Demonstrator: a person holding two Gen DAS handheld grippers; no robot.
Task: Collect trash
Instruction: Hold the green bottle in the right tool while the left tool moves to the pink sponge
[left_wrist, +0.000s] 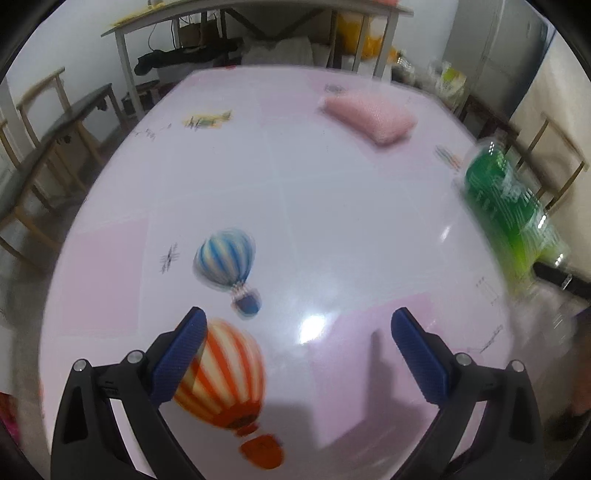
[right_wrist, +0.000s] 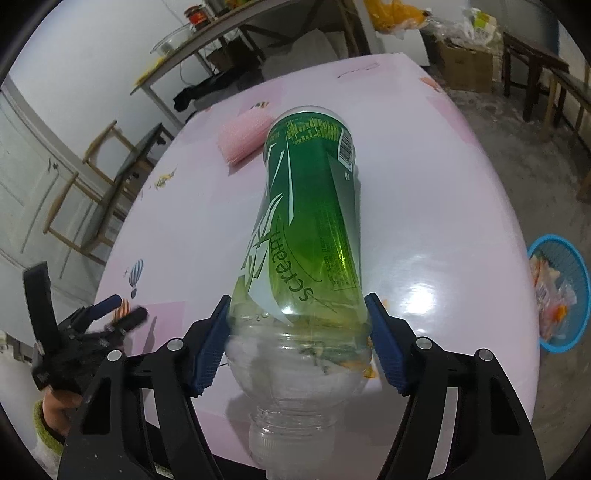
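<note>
The right claw (right_wrist: 297, 339) holds the bottle (right_wrist: 310, 236) above the bench (right_wrist: 424, 192), not yet in the part-filled basket (right_wrist: 576, 291) beside it, while the left claw (left_wrist: 295, 354) gapes empty.

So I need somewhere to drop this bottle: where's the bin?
In the right wrist view the blue bin sits on the floor at the far right, just past the table edge, already holding wrappers.
</note>
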